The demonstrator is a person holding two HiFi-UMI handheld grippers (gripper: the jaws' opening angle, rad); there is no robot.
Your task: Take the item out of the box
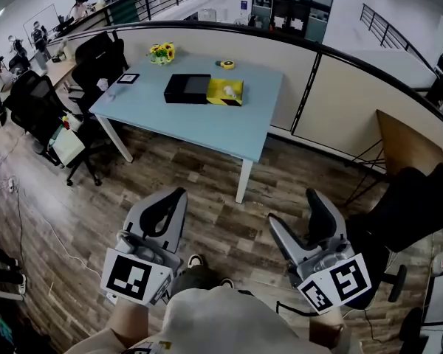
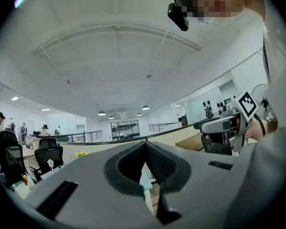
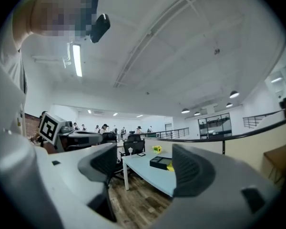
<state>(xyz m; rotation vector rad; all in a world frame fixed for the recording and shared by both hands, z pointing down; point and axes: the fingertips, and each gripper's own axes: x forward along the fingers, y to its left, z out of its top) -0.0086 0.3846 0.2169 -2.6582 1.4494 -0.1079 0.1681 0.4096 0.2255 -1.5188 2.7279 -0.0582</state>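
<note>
A black box [image 1: 187, 88] lies on the light blue table [image 1: 162, 116] far ahead, and a yellow item [image 1: 227, 91] sits at its right end. The right gripper view also shows the box [image 3: 159, 161] and the yellow item [image 3: 170, 166], small and distant. Both grippers are held low over the wooden floor, well short of the table. My left gripper [image 1: 179, 195] has its fingertips together with nothing in them; in its own view the left gripper [image 2: 145, 144] points level. My right gripper [image 1: 299, 216] stands open and empty, and in its own view the right gripper [image 3: 144, 163] frames the table.
A pot of yellow flowers [image 1: 162, 51], a yellow tape roll [image 1: 225, 64] and a small dark frame [image 1: 128, 78] share the table. Black office chairs [image 1: 96, 57] stand at its left. A beige partition [image 1: 340, 102], a wooden board [image 1: 406, 142] and another black chair [image 1: 413, 205] are on the right.
</note>
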